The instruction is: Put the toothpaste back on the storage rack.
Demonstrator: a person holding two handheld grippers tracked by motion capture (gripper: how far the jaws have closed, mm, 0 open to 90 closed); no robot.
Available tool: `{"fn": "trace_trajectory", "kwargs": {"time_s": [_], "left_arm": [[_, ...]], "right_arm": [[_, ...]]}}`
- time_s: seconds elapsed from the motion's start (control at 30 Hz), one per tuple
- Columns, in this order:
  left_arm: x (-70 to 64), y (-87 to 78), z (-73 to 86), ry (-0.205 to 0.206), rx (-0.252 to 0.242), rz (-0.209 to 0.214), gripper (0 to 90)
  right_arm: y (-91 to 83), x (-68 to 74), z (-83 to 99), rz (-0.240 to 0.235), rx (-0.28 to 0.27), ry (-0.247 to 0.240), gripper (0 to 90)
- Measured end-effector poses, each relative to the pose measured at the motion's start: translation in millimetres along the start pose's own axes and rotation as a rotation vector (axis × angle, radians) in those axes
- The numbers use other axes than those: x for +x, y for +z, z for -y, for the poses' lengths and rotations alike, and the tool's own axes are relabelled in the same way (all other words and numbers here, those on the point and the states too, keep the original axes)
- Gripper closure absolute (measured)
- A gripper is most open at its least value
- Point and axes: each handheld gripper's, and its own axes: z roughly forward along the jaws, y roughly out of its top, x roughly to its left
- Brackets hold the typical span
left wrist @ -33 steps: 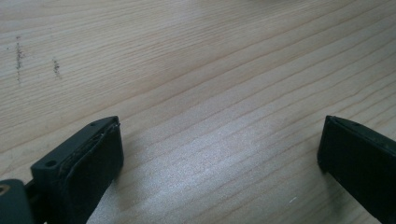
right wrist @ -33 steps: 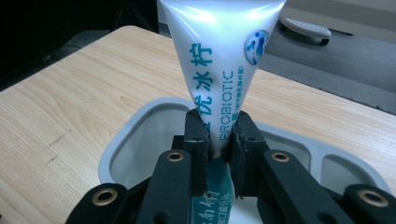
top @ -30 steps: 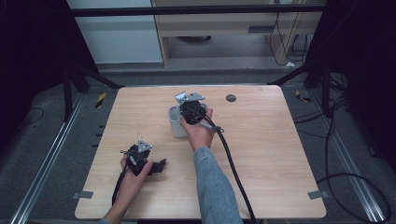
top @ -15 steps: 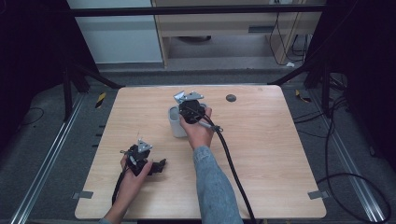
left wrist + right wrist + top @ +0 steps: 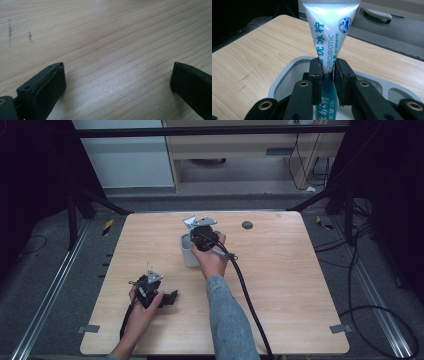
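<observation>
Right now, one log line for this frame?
right gripper: shut on toothpaste tube, over grey holder | left gripper: open, empty, on table

The toothpaste tube (image 5: 329,47) carries the only readable print, seen in the right gripper view. Running along its white body in teal capitals is "PROBIOTIC", beside larger teal Chinese characters, among them "优冰柠". A line of smaller Chinese characters next to "PROBIOTIC" is too small to read. Lower on the teal part of the tube, white Chinese characters are partly hidden
</observation>
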Motion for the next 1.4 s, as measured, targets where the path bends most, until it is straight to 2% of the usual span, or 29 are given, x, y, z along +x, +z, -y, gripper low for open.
{"fn": "trace_trajectory", "kwargs": {"time_s": [0.77,1.4], "left_arm": [[0.0,0.0,0.0,0.0,0.0,0.0,0.0],[0.1,0.1,-0.1,0.001,0.0,0.001,0.0]], "right_arm": [[-7.1,-2.1,2.3,-0.017,0.015,0.0,75.9],[-20.9,-6.8,5.2,-0.033,0.017,0.002,73.0]]}}
